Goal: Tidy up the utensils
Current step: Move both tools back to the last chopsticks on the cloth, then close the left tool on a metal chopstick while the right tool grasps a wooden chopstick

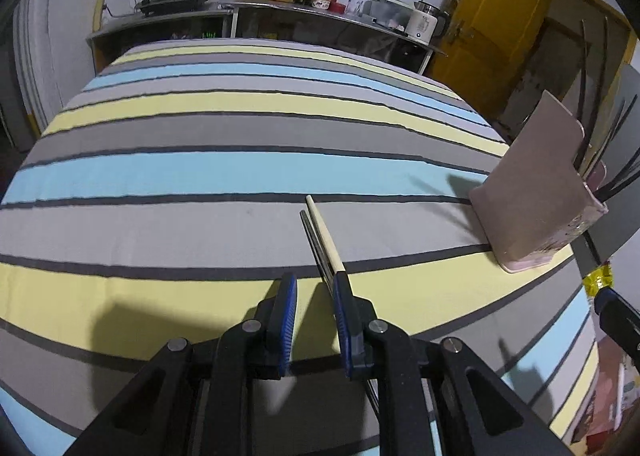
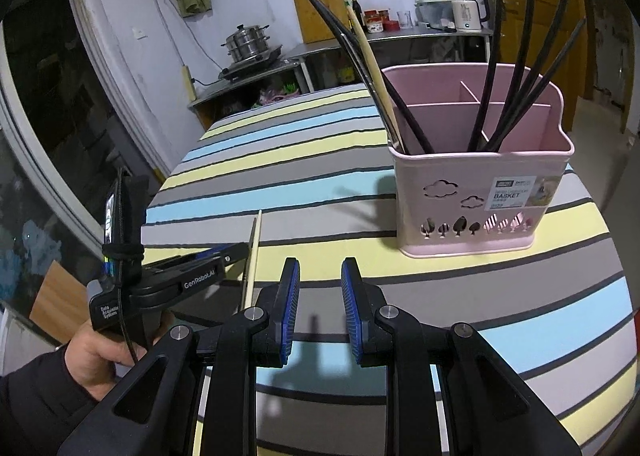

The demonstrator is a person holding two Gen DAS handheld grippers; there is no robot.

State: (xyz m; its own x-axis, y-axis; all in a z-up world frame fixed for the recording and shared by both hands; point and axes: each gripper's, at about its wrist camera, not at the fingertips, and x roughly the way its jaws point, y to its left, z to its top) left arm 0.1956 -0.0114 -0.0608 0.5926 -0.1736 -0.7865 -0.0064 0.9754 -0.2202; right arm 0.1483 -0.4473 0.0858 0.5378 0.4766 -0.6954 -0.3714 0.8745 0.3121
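A pale wooden chopstick (image 1: 322, 230) and a metal chopstick (image 1: 314, 240) lie side by side on the striped cloth. My left gripper (image 1: 314, 288) is open just above them; they pass by its right finger (image 1: 340, 296). Both show in the right wrist view, wooden (image 2: 255, 252) and metal (image 2: 249, 256), beside the left gripper (image 2: 230, 252). The pink utensil basket (image 2: 472, 183) stands at the right, holding several dark chopsticks (image 2: 516, 71) and one pale stick (image 2: 374, 67). My right gripper (image 2: 320, 288) is open and empty, in front of the basket.
The basket also shows at the right edge of the left wrist view (image 1: 536, 191). The table with its striped cloth (image 1: 240, 135) drops off at the right, near the basket. A counter with pots, a kettle and bottles (image 1: 280, 11) stands behind the table.
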